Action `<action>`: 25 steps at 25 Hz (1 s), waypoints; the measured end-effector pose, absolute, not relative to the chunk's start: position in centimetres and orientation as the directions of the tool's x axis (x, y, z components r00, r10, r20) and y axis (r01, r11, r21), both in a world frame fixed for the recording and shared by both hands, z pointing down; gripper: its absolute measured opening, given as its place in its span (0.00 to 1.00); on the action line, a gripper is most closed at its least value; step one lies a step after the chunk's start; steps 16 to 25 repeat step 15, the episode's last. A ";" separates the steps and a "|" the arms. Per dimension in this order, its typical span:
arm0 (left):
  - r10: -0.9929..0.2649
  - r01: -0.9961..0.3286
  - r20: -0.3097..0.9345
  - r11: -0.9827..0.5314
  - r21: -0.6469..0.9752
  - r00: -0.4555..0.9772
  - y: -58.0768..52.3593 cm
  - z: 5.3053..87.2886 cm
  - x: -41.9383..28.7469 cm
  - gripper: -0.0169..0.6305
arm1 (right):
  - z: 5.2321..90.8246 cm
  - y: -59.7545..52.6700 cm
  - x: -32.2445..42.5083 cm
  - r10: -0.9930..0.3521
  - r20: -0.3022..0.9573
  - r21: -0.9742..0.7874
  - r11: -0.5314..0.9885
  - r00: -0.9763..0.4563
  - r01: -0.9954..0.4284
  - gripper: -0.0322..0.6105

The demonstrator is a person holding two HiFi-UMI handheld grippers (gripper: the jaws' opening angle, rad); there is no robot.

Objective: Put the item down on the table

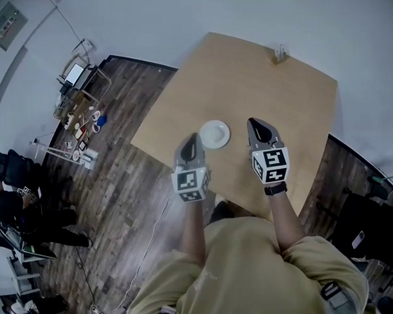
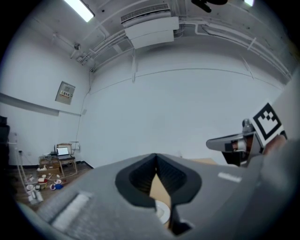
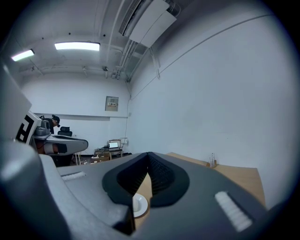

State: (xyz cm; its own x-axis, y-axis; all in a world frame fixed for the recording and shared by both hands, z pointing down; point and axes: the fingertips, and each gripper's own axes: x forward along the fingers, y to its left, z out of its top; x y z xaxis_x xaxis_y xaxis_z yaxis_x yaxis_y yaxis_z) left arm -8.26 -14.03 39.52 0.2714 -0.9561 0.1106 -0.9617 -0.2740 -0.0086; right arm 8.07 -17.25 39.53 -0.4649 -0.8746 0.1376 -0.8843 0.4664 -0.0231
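A small white plate (image 1: 214, 134) lies on the light wooden table (image 1: 258, 86), near its front edge. My left gripper (image 1: 192, 140) hovers just left of the plate, and my right gripper (image 1: 256, 124) is to the plate's right. Both are shut, tips together, with nothing between them. In the left gripper view the gripper (image 2: 156, 157) has its jaws meeting at the tip, and the plate (image 2: 162, 213) shows through the gap beneath. The right gripper view is much the same: shut gripper (image 3: 148, 155), with the plate (image 3: 139, 204) below it.
A small holder (image 1: 280, 53) stands at the table's far corner. Dark wood floor lies to the left, where a cluttered stand with a laptop (image 1: 74, 74) sits by the wall. A seated person (image 1: 18, 214) and chairs are at the far left.
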 end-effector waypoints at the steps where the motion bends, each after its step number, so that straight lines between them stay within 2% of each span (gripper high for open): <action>1: -0.958 -0.963 0.104 -0.269 -0.009 0.267 -13.7 39.2 -8.4 0.03 | 39.2 -17.0 8.0 -0.874 0.130 -0.022 0.469 -0.467 -0.883 0.06; 9: -0.964 -0.968 0.091 -0.251 -0.016 0.248 -12.1 38.9 -8.4 0.03 | 38.2 -15.2 7.9 -0.861 0.104 -0.004 0.500 -0.498 -0.866 0.06; 15: -0.968 -0.968 0.033 -0.250 -0.015 0.249 -12.5 36.9 -7.3 0.03 | 36.9 -15.7 7.5 -0.835 0.092 0.054 0.548 -0.542 -0.835 0.06; 25: -0.968 -0.968 0.033 -0.250 -0.015 0.249 -12.5 36.9 -7.3 0.03 | 36.9 -15.7 7.5 -0.835 0.092 0.054 0.548 -0.542 -0.835 0.06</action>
